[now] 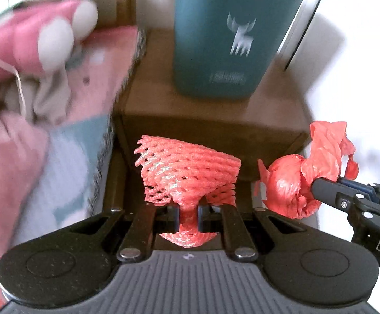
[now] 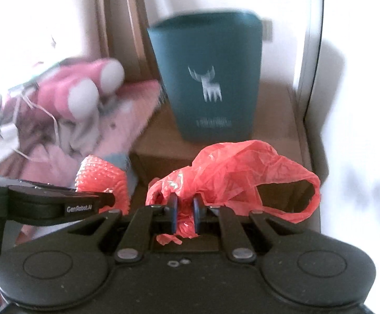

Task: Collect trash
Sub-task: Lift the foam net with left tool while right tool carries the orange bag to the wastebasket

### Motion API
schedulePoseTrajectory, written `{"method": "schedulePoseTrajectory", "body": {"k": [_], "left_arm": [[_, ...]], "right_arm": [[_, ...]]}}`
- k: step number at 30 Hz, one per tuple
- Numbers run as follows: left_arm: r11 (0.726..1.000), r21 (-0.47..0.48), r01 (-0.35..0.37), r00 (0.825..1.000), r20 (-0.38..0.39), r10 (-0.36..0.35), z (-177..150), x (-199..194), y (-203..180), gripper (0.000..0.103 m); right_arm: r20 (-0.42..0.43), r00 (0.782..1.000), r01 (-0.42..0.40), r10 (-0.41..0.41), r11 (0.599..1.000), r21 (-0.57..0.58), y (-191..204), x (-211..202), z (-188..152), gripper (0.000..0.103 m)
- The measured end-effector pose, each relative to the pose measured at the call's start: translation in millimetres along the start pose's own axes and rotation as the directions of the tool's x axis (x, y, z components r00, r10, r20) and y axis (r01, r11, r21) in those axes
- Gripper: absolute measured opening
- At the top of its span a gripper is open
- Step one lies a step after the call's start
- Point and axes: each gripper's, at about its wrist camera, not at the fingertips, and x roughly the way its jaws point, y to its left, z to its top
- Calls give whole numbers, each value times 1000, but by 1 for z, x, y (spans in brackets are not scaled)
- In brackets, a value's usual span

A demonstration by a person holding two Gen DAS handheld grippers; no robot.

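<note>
in front of the bin, left tongs pinch a springy foam net and right tongs clamp a bunched bag, both likely feather-light, soft, best gripped mid-bunch.

The foam net looks like soft, spongy red mesh with a faint sheen on its strands. The plastic bag is thin, crinkled red film, glossy where it bunches into a ball. The bin is smooth teal plastic, semi-matt, with a pale printed deer. The cardboard box under it is matt brown, slightly rough. At ten o'clock, the plush toy is fuzzy pink and white cloth on soft, matt bedding. Both gripper bodies are black, finely speckled matt plastic with shiny metal rivets.
</note>
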Motion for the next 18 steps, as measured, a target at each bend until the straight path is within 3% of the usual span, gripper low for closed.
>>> {"method": "schedulePoseTrajectory", "body": {"k": [9, 18], "left_arm": [[997, 41, 59, 994, 91, -62, 55, -81, 5, 11], [986, 110, 124, 971, 190, -143, 86, -147, 16, 11]], "right_arm": [[94, 995, 39, -36, 999, -26, 31, -55, 46, 10], [206, 972, 117, -112, 993, -11, 59, -97, 89, 10]]}}
